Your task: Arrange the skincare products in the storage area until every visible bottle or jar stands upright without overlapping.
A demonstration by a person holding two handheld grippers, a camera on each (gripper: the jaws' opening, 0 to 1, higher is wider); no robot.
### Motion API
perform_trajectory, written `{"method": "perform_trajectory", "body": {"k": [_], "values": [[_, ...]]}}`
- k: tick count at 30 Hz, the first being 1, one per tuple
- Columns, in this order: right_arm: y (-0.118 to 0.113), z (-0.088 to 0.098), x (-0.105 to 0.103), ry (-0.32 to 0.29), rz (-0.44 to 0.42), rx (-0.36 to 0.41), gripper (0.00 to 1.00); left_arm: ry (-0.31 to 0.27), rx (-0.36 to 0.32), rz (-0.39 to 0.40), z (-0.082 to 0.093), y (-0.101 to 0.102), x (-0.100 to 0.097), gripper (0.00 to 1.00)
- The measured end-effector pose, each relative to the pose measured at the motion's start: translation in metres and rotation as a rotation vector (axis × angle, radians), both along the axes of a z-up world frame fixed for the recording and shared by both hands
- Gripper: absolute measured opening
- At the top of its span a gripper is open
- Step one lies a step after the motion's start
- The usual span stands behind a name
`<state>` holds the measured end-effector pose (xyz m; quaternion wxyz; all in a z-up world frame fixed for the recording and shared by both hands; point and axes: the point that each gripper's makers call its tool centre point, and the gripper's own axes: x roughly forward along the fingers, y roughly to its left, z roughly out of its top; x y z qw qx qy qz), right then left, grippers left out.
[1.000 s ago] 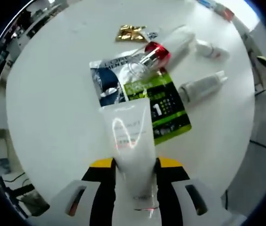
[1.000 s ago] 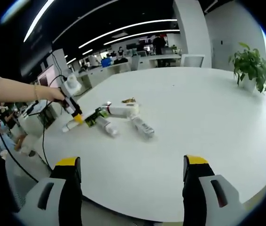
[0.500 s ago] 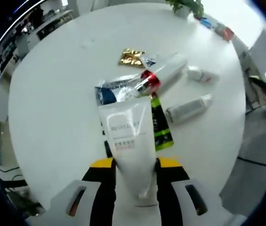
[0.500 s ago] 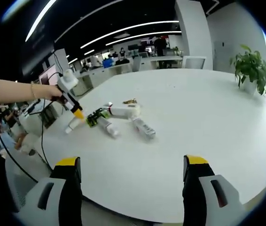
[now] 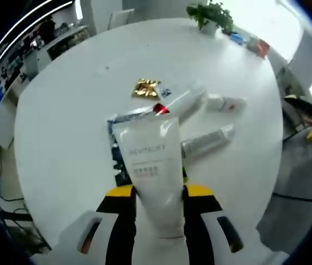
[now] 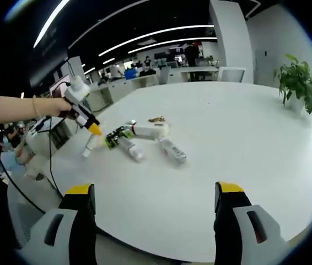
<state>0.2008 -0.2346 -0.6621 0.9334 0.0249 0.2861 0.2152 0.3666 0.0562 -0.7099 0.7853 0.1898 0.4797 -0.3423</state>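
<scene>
My left gripper (image 5: pixel 156 190) is shut on a white squeeze tube (image 5: pixel 149 160), held in the air above the round white table (image 5: pixel 57 132). Under it lie a red-capped white tube (image 5: pixel 178 102), a grey-white tube (image 5: pixel 205 141), a small white bottle (image 5: pixel 225 103), a gold sachet (image 5: pixel 145 88) and a blue-white sachet (image 5: pixel 117 120). In the right gripper view a hand holds the left gripper (image 6: pixel 87 122) with the tube (image 6: pixel 90 146) hanging over the table's left edge, beside the lying pile (image 6: pixel 145 135). My right gripper (image 6: pixel 153 189) is open, near the table's front edge.
A potted plant (image 5: pixel 211 11) and some small items (image 5: pixel 248 42) stand at the table's far rim. Desks, chairs and a pillar (image 6: pixel 230 38) lie beyond. Cables (image 6: pixel 48 160) hang off the table's left side. Wide bare tabletop (image 6: pixel 238 132) stretches to the right of the pile.
The left gripper has lifted the white tube higher off the table, so the pile looks smaller and farther away. The right gripper has barely moved.
</scene>
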Motion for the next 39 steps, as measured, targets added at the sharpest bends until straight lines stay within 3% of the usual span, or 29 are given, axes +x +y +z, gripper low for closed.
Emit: {"method": "perform_trajectory", "body": {"k": [11,16,20,22,29,34,39], "values": [[-0.001,0.002,0.000,-0.001,-0.009,0.017,0.87,-0.131,-0.054,-0.017,0.018,-0.035,-0.018,0.28],[0.003,0.004,0.001,-0.011,0.000,0.028,0.85,-0.217,-0.050,-0.043,0.028,-0.052,-0.030,0.28],[0.015,0.014,0.011,-0.014,-0.027,0.167,0.83,-0.261,-0.124,-0.031,0.034,-0.067,-0.037,0.28],[0.021,0.016,0.017,-0.017,-0.019,0.176,0.80,-0.271,-0.147,-0.014,0.034,-0.073,-0.042,0.28],[0.077,0.046,0.046,-0.068,0.078,0.273,0.76,-0.308,-0.228,0.003,0.037,-0.094,-0.063,0.28],[0.108,0.048,0.058,-0.071,0.137,0.284,0.74,-0.312,-0.259,0.006,0.037,-0.114,-0.080,0.28],[0.130,0.045,0.062,-0.060,0.175,0.291,0.72,-0.327,-0.269,-0.005,0.041,-0.122,-0.087,0.27]]}}
